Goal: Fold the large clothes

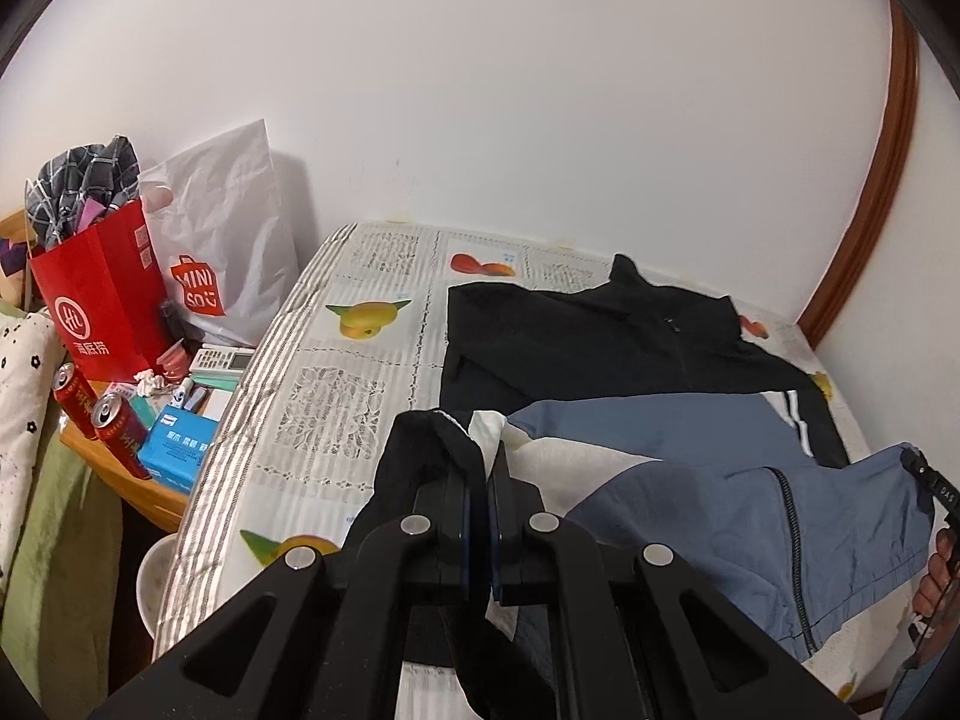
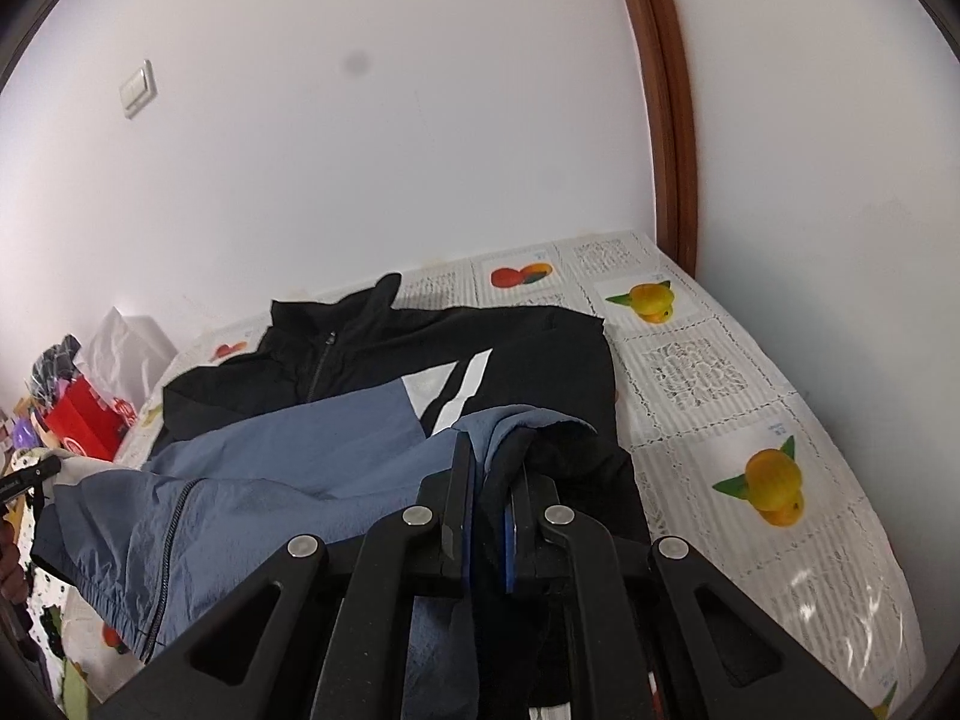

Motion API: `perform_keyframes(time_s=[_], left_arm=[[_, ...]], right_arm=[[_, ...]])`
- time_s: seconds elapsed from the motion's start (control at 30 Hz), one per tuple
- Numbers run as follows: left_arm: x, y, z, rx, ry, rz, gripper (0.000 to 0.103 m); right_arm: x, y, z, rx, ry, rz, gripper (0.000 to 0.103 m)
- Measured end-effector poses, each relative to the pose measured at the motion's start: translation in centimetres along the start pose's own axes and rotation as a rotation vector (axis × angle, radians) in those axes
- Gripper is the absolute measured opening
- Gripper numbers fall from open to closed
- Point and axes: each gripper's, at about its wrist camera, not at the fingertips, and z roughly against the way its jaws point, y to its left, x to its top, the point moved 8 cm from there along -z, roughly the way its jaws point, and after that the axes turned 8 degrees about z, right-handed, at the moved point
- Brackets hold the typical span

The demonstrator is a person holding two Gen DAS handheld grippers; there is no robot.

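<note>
- Left wrist view: the left gripper (image 1: pixel 480 468) sits at the lower centre of the frame, its jaws closed on a black and white edge of the jacket (image 1: pixel 630 348)
- The jacket, black at the top and blue lower down with white stripes, lies spread across the bed (image 1: pixel 336 360) in the centre and right of the frame; its blue zipped part is lifted toward the lower right
- At the right edge, part of the right gripper (image 1: pixel 936 480) holds the blue hem
- At the left, beside the bed, a wooden table (image 1: pixel 138 486) carries a red paper bag (image 1: pixel 102 300), a white Miniso bag (image 1: pixel 222 228), two red cans (image 1: pixel 114 420) and a blue box (image 1: pixel 177 444)
- Right wrist view: the right gripper (image 2: pixel 489 474) at the lower centre is clamped shut on bunched blue and black jacket fabric
- The jacket (image 2: pixel 384 360) fills the middle of the frame, collar toward the white wall (image 2: pixel 360 150)
- The bed's fruit-print cover (image 2: pixel 750 420) shows at the right
</note>
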Motion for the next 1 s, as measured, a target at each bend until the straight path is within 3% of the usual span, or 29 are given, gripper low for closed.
perform_keyframes(time_s=[0.4, 0.67, 0.73, 0.87, 1.0], left_arm=[[-0.4, 0.7, -5.6, 0.039, 0.060, 0.002, 0.005], [-0.8, 0.9, -7.0, 0.046, 0.093, 0.009, 0.007], [-0.9, 0.9, -7.0, 0.044, 0.098, 0.009, 0.009], [-1.5, 0.2, -6.2, -0.008, 0.136, 0.006, 0.029], [-1.9, -0.5, -4.6, -0.024, 0.122, -0.026, 0.030]], right_arm=[[-0.7, -1.1, -6.3, -0.054, 0.079, -0.003, 0.008], [-1.9, -1.6, -8.8, -0.132, 0.173, 0.032, 0.011], [-2.0, -1.4, -8.5, -0.145, 0.190, 0.042, 0.016], [-2.0, -0.8, -5.7, -0.115, 0.170, 0.070, 0.029], [-2.3, -1.3, -2.0, -0.145, 0.125, 0.100, 0.034]])
